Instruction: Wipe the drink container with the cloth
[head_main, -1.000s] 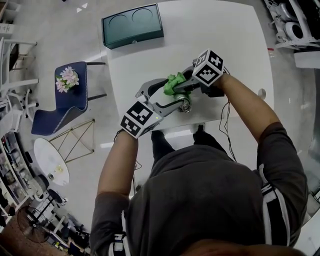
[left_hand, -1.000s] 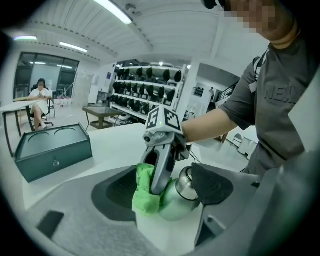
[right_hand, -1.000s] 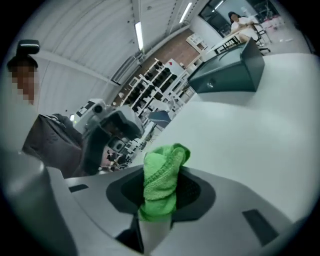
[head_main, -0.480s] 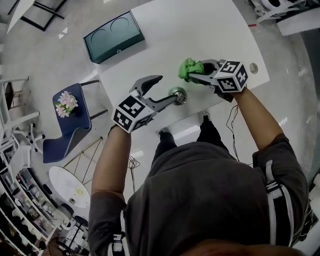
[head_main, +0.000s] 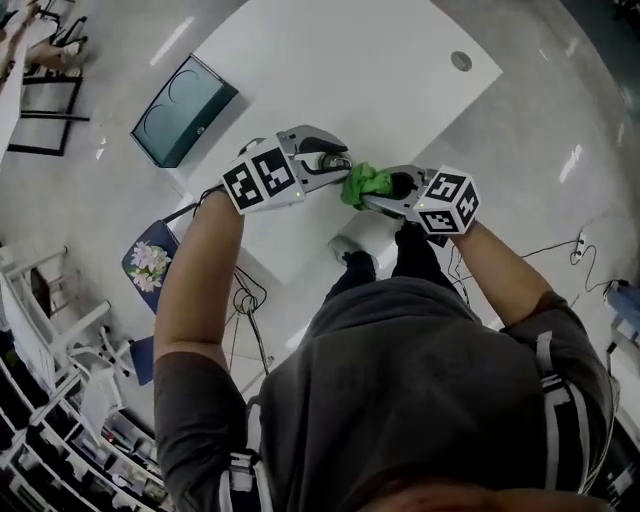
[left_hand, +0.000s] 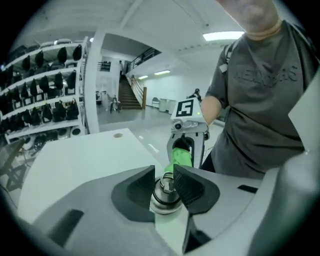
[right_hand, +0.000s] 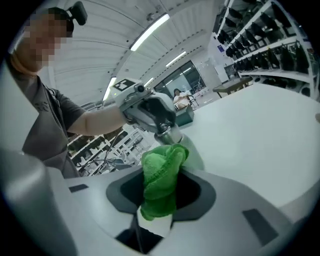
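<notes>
One drink container (left_hand: 165, 196) is held by its capped top in the left gripper (head_main: 330, 163), whose jaws have just been closing and now pinch the cap. Its body slants down from the cap toward the one green cloth (right_hand: 160, 182). The cloth is just beside the container, clamped in the jaws of the right gripper (head_main: 385, 195).

My left gripper (left_hand: 164, 173), its jaws just closed in, clamps the drink container (left_hand: 165, 194) at its steel cap. Its pale body tilts toward the cloth (right_hand: 162, 165), a bunched green wad pinched in my right gripper (right_hand: 160, 187), seemingly touching its side.
</notes>
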